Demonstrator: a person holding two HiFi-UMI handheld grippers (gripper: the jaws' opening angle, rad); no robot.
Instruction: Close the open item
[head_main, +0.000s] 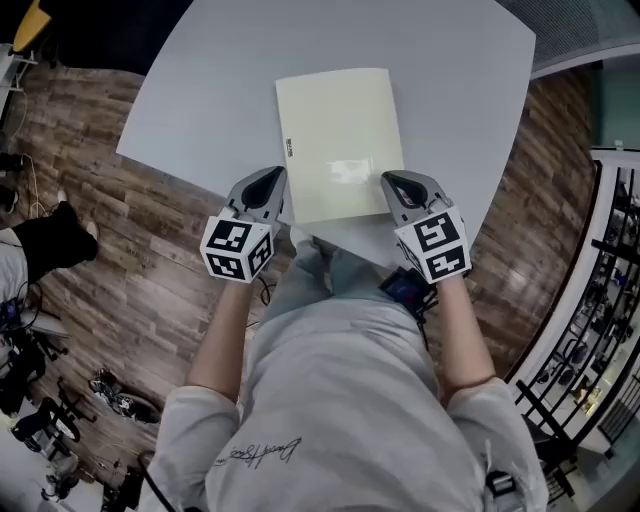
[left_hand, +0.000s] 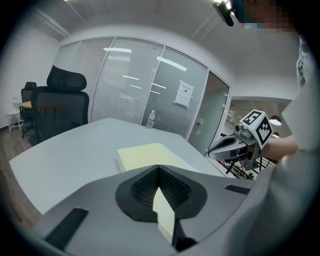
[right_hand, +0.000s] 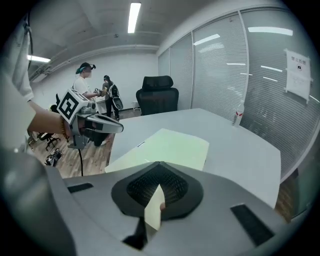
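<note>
Pale yellow folder lies flat, centre frame, on grey table; cover down, one flush rectangle. Closing looks done, or all but.

Left gripper at the folder's lower-left corner, right gripper at the lower-right. Both have jaws pressed together, nothing pinched.

Next move, by my reading: a check press on the cover if it lifts, otherwise draw both tools back toward the body.

Table's near edge sits just below the folder, so little margin there. Bare tabletop toward the upper frame and the left. Water bottle far off.
</note>
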